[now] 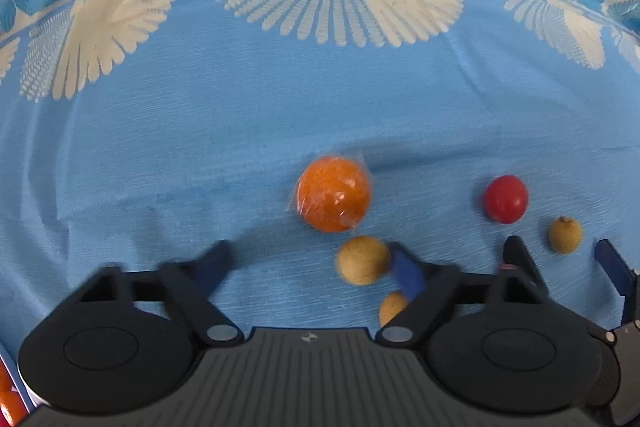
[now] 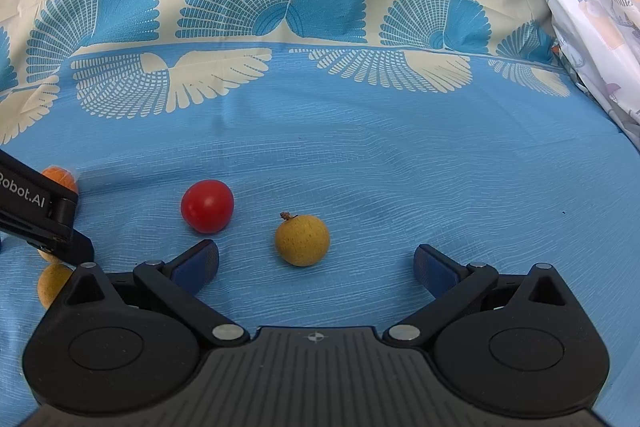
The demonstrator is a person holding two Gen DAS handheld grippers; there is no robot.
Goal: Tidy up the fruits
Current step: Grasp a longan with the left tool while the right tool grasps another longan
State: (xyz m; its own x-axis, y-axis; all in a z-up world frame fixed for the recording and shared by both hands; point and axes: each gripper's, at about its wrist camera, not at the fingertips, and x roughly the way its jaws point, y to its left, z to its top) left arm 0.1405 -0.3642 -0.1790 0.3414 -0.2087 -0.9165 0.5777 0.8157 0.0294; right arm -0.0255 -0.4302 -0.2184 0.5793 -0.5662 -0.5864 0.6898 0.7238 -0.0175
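Beyond the fruit, blue cloth (image 2: 400,167) lies bare; both tools, left (image 1: 316,263) and right (image 2: 316,263), gape released.

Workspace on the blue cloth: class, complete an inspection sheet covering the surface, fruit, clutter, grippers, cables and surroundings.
Surface: blue cloth with a fan pattern, lightly creased.
Job's things: film-wrapped orange, red fruit and three tan fruits, all loose on the cloth.
Clutter: nothing seen.
Grippers: left gripper open, with one tan fruit between its fingers; right gripper open and empty.
Cables: nothing seen.
Surroundings: pale printed fabric hanging at the right.
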